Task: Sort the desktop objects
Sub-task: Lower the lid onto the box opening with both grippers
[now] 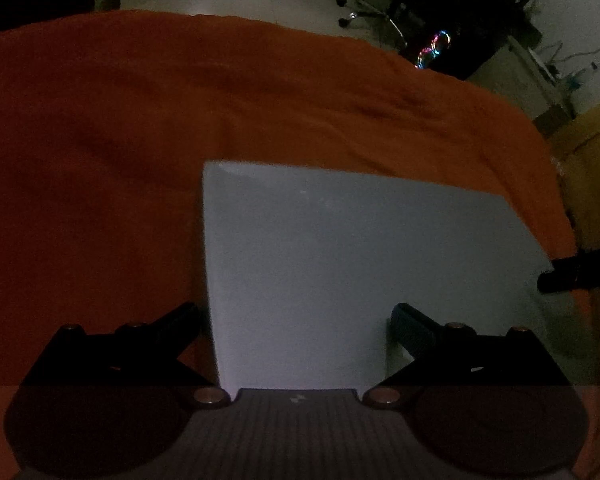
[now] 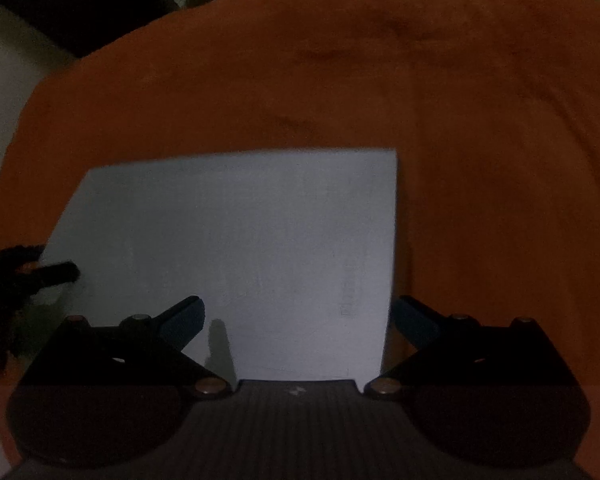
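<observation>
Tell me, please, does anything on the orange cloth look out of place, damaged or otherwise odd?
Nothing stands out. The white sheet lies flat on the orange cloth, with no visible creases or tears. Both hand-held grippers, the left and the right, are open over its near edge. The dim light hides fine detail.

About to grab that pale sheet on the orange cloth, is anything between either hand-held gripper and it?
Nothing visible. The pale sheet lies bare between the open fingers of the left hand-held gripper and right hand-held gripper.
</observation>
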Demonstrator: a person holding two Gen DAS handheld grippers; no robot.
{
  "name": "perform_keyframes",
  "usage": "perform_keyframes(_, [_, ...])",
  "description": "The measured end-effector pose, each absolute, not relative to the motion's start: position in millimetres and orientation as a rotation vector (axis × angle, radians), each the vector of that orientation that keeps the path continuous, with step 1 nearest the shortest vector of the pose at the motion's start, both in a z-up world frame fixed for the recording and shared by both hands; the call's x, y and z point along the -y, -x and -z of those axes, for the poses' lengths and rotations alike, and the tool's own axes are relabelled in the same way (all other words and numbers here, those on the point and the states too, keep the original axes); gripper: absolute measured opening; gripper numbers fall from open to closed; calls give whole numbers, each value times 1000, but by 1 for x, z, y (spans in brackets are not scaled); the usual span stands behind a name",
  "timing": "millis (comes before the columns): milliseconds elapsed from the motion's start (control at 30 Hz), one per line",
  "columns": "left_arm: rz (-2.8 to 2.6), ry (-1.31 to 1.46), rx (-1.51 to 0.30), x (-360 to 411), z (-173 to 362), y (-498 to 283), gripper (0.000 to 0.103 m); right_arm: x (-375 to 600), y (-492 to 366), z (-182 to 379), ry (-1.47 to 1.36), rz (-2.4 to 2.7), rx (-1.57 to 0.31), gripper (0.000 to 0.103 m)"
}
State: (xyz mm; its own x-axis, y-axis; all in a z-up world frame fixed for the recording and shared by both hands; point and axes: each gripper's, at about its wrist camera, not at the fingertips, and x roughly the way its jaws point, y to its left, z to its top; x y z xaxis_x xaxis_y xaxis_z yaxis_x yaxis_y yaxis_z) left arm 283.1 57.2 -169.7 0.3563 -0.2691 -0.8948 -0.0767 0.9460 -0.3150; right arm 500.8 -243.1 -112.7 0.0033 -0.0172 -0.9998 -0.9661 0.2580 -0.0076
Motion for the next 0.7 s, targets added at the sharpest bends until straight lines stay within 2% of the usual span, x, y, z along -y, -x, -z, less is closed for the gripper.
perform_keyframes(200, [90,343,-1177,-49,173,-249,103,264,-488,132,1101,-972,-1311,103])
perform_keyframes(700, [78,288,-1205,-31,166,-202,103,286,-463,127,1136,-953,-1306,103])
